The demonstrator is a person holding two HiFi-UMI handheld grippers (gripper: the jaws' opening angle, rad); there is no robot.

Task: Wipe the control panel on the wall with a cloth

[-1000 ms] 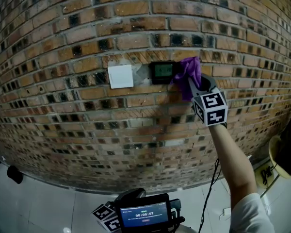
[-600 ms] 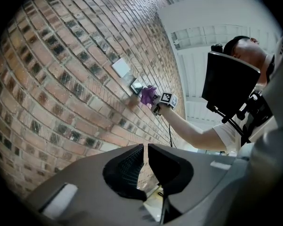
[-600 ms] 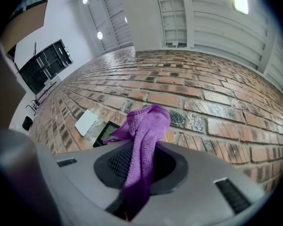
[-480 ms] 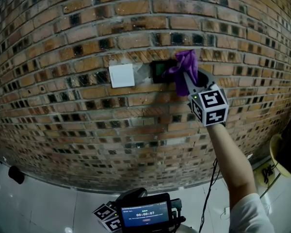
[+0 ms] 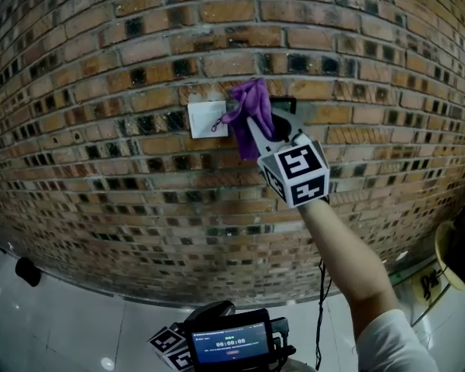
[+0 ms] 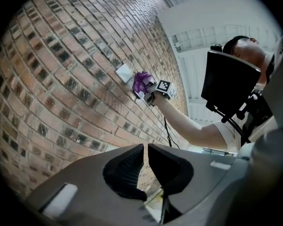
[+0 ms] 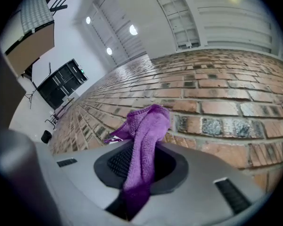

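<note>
In the head view, our right gripper (image 5: 257, 126) has slid left: its purple cloth (image 5: 248, 103) now covers the control panel's (image 5: 287, 102) left part and touches the white switch plate (image 5: 203, 119). In the left gripper view, our left gripper (image 6: 144, 166) has its jaws nearly together and empty. In the right gripper view, the jaws clamp the cloth against the brick wall (image 7: 226, 107).

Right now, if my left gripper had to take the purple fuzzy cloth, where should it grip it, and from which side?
Probably the bunched fold of the purple fuzzy cloth that sticks out past the right gripper, approached from the left: the arm fills the right and lower side, and those jaws pinch the rest. The left gripper, now shut, must open first.
</note>
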